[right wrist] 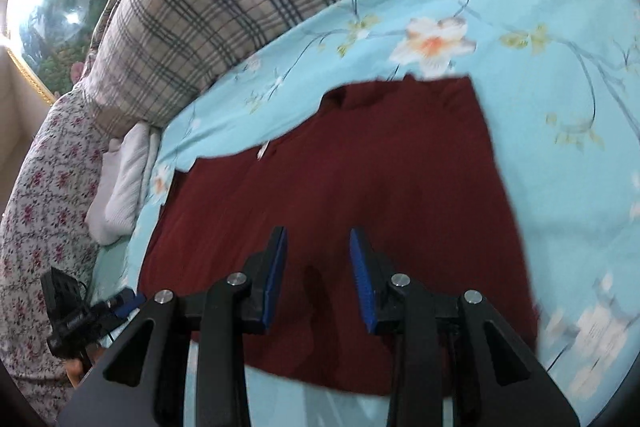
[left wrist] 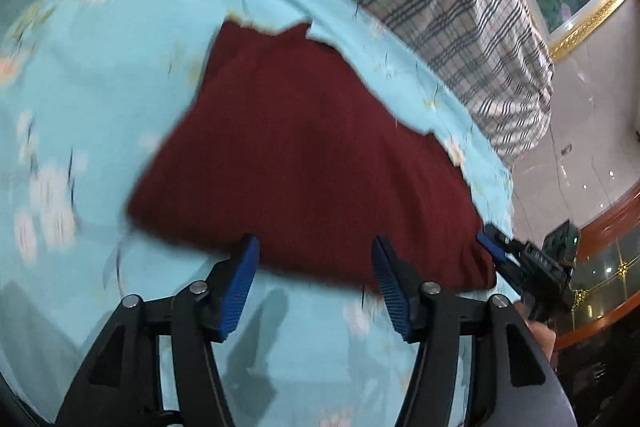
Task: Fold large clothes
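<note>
One maroon garment [left wrist: 304,163] flat on floral sheet [left wrist: 80,87], two claws, left claw [left wrist: 316,251] and right claw [right wrist: 318,241], both agape, empty

Left gripper [left wrist: 316,267] fingers [left wrist: 240,287] apart over dark red garment [left wrist: 304,155] on floral sheet [left wrist: 92,87].

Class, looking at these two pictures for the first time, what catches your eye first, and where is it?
A dark red garment lies spread in the middle of a light blue floral sheet. Both grippers, left and right, hang open at its near edge, holding nothing. Behind it sits a plaid quilt, piled along the far side of the bed.
</note>
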Demonstrator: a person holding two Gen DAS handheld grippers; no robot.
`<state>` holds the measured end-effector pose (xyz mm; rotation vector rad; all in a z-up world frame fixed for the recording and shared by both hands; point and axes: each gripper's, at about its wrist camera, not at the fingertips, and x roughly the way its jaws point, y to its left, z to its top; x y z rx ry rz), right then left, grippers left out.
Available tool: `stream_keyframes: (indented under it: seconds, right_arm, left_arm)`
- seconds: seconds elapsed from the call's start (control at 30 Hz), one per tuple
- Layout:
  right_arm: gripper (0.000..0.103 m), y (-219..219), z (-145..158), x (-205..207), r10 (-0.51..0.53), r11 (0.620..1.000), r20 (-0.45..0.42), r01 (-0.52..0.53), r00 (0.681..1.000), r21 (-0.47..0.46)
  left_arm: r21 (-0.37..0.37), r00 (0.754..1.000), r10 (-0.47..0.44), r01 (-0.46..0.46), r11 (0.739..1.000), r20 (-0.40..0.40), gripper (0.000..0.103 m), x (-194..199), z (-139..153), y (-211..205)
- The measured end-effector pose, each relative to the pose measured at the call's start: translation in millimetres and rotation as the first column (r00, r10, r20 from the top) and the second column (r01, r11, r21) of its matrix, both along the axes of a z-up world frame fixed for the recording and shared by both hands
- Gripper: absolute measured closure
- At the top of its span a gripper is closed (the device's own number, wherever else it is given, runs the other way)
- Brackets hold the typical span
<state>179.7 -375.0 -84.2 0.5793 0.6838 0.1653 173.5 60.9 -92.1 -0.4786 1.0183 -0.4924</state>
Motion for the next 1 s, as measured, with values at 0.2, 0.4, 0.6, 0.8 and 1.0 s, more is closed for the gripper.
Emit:
stream_keyframes:
  seconds: [0.2, 0.4, 0.6, 0.8, 1.0]
  right_arm:
    - [0.069, 16, -15, -17, 0.009, 0.999, -0.015, -0.008, 1.000, 0.050]
    - [0.069, 29, -16, -22, 0.028, 0.998, -0.029, -0.027, 0.999, 0.048]
    - [0.070, 55, -1, -5, 0.091, 0.996, -0.019, -0.090, 0.996, 0.025]
    - [0.075, 92, 23, 44, 0.182, 0.981, -0.010, -0.183, 0.983, -0.061]
    - [0.077, 115, -28, 89, 0.259, 0.954, -0.151, -0.277, 0.954, -0.115]
  left_arm:
    - [-0.058, 0.996, 0.055, -0.059, 0.997, -0.064, 0.028, -16, -27, 4]
    - [-0.108, 0.983, 0.177, -0.180, 0.978, -0.040, 0.017, 22, -32, 1]
    - [-0.108, 0.972, 0.230, -0.234, 0.966, -0.053, 0.079, 62, -39, 6]
    - [-0.113, 0.979, 0.206, -0.205, 0.972, -0.002, 0.088, 60, -22, 6]
    - [-0.107, 0.985, 0.129, -0.117, 0.987, 0.110, 0.089, 53, 24, -11]
